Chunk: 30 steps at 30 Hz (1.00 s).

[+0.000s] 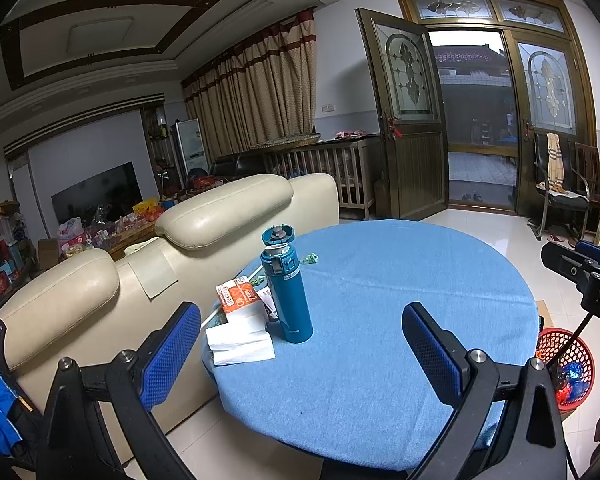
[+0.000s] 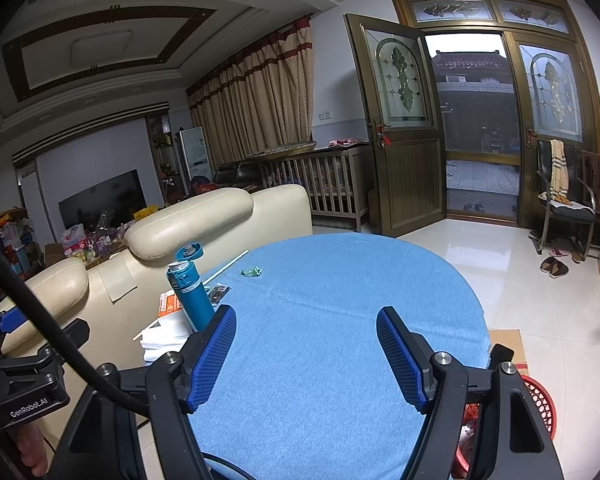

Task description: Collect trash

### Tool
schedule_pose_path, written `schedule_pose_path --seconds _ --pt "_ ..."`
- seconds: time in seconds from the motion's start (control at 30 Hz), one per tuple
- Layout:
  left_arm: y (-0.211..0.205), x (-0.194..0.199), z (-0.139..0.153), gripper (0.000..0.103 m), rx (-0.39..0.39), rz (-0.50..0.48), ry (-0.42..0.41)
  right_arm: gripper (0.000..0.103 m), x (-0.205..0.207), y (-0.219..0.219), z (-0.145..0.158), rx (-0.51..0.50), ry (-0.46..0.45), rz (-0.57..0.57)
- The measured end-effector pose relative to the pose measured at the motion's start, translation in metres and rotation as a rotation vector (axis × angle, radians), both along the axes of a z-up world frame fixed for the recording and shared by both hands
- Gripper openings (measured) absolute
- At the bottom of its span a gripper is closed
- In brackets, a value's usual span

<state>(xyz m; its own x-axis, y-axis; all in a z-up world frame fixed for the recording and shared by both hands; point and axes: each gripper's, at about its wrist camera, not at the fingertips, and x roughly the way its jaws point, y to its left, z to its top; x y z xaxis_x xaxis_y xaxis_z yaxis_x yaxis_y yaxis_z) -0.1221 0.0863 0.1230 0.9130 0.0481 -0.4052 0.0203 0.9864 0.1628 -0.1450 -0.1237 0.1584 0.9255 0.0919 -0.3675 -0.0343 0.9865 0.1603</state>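
Observation:
A round table with a blue cloth (image 1: 380, 320) (image 2: 320, 320) holds the trash. A green crumpled wrapper (image 1: 307, 259) (image 2: 252, 271) lies at its far side. A dark wrapper (image 2: 217, 292) and a white straw (image 2: 226, 266) lie near a teal bottle (image 1: 286, 292) (image 2: 192, 292). White paper tissues (image 1: 240, 340) (image 2: 162, 342) and an orange box (image 1: 238, 294) (image 2: 168, 304) lie at the left edge. My left gripper (image 1: 300, 344) is open and empty above the table. My right gripper (image 2: 306, 354) is open and empty above the cloth. A red basket (image 1: 566, 364) (image 2: 540, 404) with trash in it stands on the floor, right of the table.
A cream sofa (image 1: 148, 280) (image 2: 148, 256) backs against the table's left side. A flat cardboard piece (image 2: 508, 344) lies on the floor by the basket. A chair (image 2: 560, 204) and slippers (image 2: 556, 266) stand near the open door.

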Motion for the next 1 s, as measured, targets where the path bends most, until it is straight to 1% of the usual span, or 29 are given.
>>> schedule_pose_path --seconds 1.0 --pt "-0.0038 0.0007 -0.0044 0.101 0.011 -0.014 0.015 0.076 -0.0008 -0.0064 -0.0049 0.003 0.004 -0.002"
